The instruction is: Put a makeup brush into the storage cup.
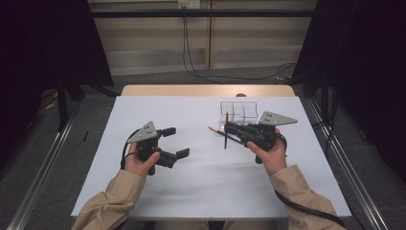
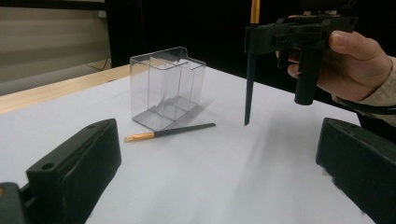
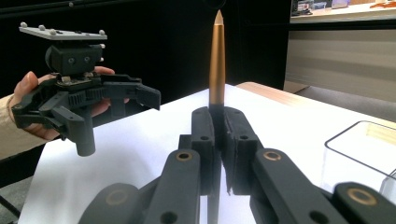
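My right gripper (image 1: 228, 129) is shut on a slim black brush with a gold end (image 1: 226, 136) and holds it upright above the white table (image 1: 206, 177). From the right gripper view, the gold end (image 3: 216, 65) rises from between the closed jaws (image 3: 218, 128). In the left gripper view, the held brush (image 2: 249, 88) hangs point-down from the right gripper (image 2: 252, 39). A second brush (image 2: 170, 132) lies flat beside a clear divided box (image 2: 166, 88). My left gripper (image 1: 176, 142) stands open and holds nothing, left of both.
The clear box (image 1: 238, 109) stands at the table's back right, with the loose brush (image 1: 214, 128) in front of it. A wooden strip (image 1: 208, 90) runs along the far edge. Cables cross the floor beyond (image 1: 191, 67). Dark stands flank the table.
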